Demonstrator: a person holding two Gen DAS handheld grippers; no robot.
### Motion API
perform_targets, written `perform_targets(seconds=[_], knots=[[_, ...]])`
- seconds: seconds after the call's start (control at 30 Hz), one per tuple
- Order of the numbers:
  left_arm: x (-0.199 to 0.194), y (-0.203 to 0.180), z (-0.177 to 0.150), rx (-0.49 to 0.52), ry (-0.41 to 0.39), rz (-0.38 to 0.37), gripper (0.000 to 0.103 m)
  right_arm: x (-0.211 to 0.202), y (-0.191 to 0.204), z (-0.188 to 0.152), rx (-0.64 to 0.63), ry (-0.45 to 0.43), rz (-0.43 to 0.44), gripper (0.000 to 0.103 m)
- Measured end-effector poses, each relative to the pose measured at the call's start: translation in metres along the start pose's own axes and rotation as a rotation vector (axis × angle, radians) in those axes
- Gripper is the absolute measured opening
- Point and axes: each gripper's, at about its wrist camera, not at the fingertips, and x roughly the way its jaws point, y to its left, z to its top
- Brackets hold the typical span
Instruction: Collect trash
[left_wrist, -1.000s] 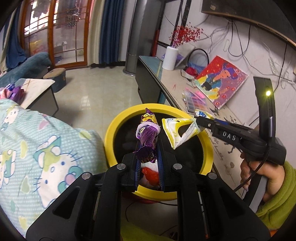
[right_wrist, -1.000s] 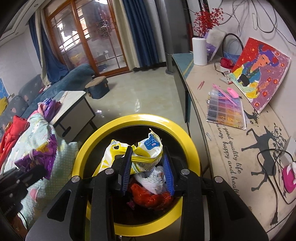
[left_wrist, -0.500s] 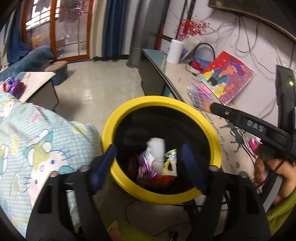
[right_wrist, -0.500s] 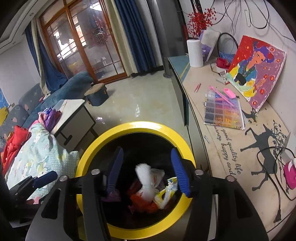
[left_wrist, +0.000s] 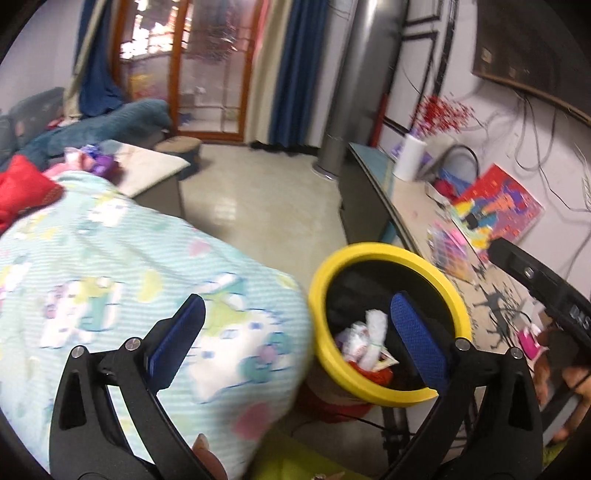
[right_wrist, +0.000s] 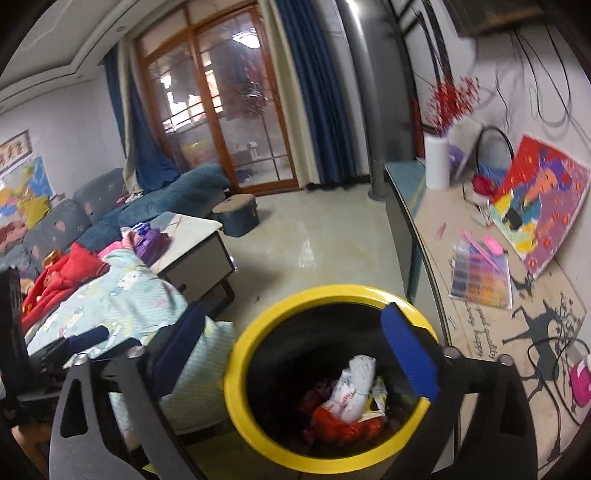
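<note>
Nearest the lens, my left gripper (left_wrist: 295, 325) has its blue-padded fingers (left_wrist: 417, 339) spread wide with nothing between them; the jaws have just been opening. The left finger lies over a pale green cartoon-print blanket (left_wrist: 122, 273), the right finger over the mouth of the yellow-rimmed bin (left_wrist: 388, 254). My right gripper (right_wrist: 295, 350) is likewise released and empty, its jaws also just opened; one of its fingers (right_wrist: 410, 354) crosses the bin's rim (right_wrist: 332, 291), the other sits dark and blurred against the blanket (right_wrist: 122, 299).

Inside the bin, on its black liner, lies the trash (right_wrist: 351, 398): a white crumpled wrapper on top, a red piece beneath it, and what may be a purple scrap at the left, though the blur makes that uncertain. The left wrist view shows the same heap (left_wrist: 365, 343) low in the bin.

At the right edge of the left wrist view, the body of my other gripper (left_wrist: 543, 280) and part of the hand (left_wrist: 565, 384) holding it appear.

Beyond the bin, a long table (right_wrist: 476, 295) runs along the wall, carrying a bead organiser (right_wrist: 480, 277), a colourful painting (right_wrist: 543, 199) leaning on the wall and a white vase (right_wrist: 437, 162) with red sprigs. Farther off are a low coffee table (right_wrist: 192, 236), a blue sofa (right_wrist: 173, 192) and wood-framed glass doors (right_wrist: 221, 110).
</note>
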Motion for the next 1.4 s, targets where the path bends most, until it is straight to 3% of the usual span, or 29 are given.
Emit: perform_targets(seconds=[0.27,0.43,0.87,1.4], knots=[[-0.053,0.042,-0.004,-0.076,-0.096,0.114,0.092,-0.02,0.07,-0.018,-0.126,0.025,0.071,0.097],[-0.085,0.054,-0.017,-0.083,-0.145,0.16,0.092,-0.045,0.099,-0.03,-0.158,-0.055,0.073,0.097],[-0.13,0.059,-0.056,-0.048,-0.229,0.176,0.092,-0.07,0.113,-0.048,-0.181,-0.192,0.055,0.097],[-0.137,0.061,-0.058,-0.067,-0.253,0.176,0.092,-0.064,0.113,-0.052,-0.196,-0.17,0.051,0.097]])
